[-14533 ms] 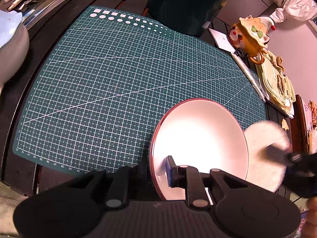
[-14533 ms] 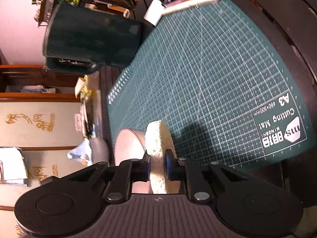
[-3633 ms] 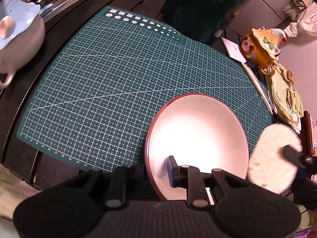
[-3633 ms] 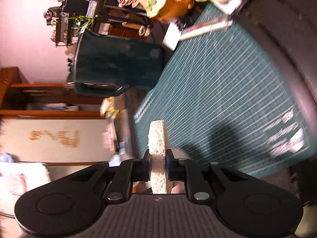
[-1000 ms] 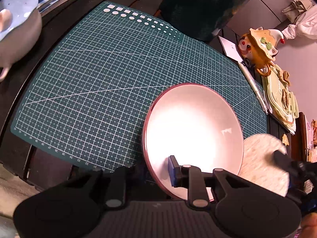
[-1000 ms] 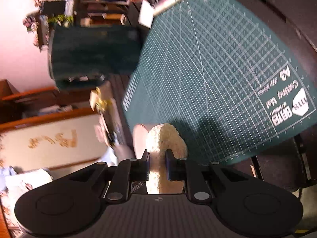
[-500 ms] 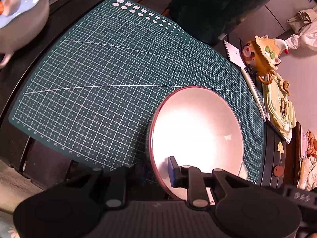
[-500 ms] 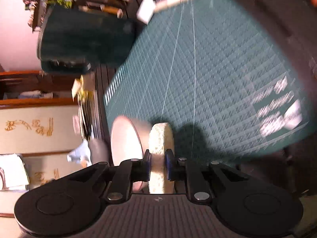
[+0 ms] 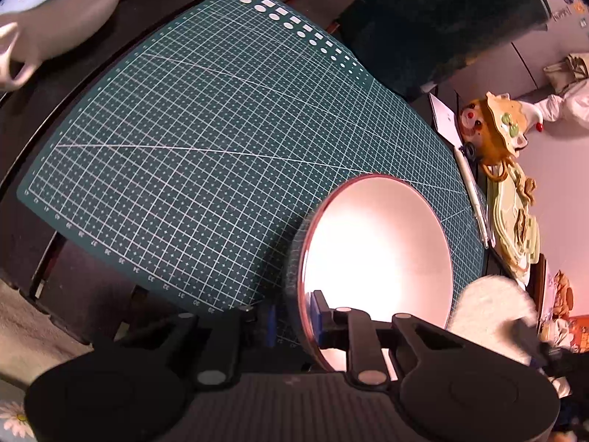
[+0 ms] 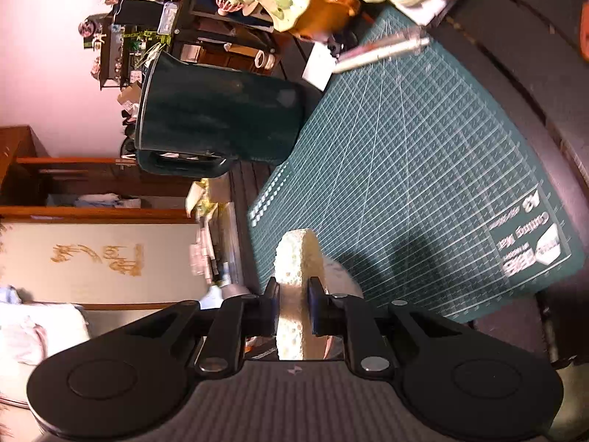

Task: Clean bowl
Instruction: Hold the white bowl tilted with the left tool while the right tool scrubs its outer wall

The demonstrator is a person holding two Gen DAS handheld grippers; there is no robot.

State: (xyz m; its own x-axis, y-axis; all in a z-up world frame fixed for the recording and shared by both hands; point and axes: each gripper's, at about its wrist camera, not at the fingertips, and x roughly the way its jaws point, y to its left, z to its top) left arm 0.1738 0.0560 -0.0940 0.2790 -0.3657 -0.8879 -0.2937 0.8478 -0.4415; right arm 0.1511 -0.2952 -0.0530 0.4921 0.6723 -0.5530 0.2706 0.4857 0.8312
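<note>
**Bring the sponge back inside the bowl**

The left tongs (image 9: 294,322) are closing on the near rim of the bowl (image 9: 379,254), held tilted over the mat (image 9: 221,140) by the desk's front edge. The right tongs (image 10: 292,311) clamp the sponge (image 10: 294,276) just outside the rim. Keep the rim grip firm, then sweep the sponge flat across the inner wall.

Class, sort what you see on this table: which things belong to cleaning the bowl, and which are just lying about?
Part of the job:
- pink-rimmed white round bowl
- cream round sponge
- left gripper
- right gripper

Lying about:
- green gridded cutting mat
- dark green jug
- pale lidded ceramic pot
- clown-faced figurine
</note>
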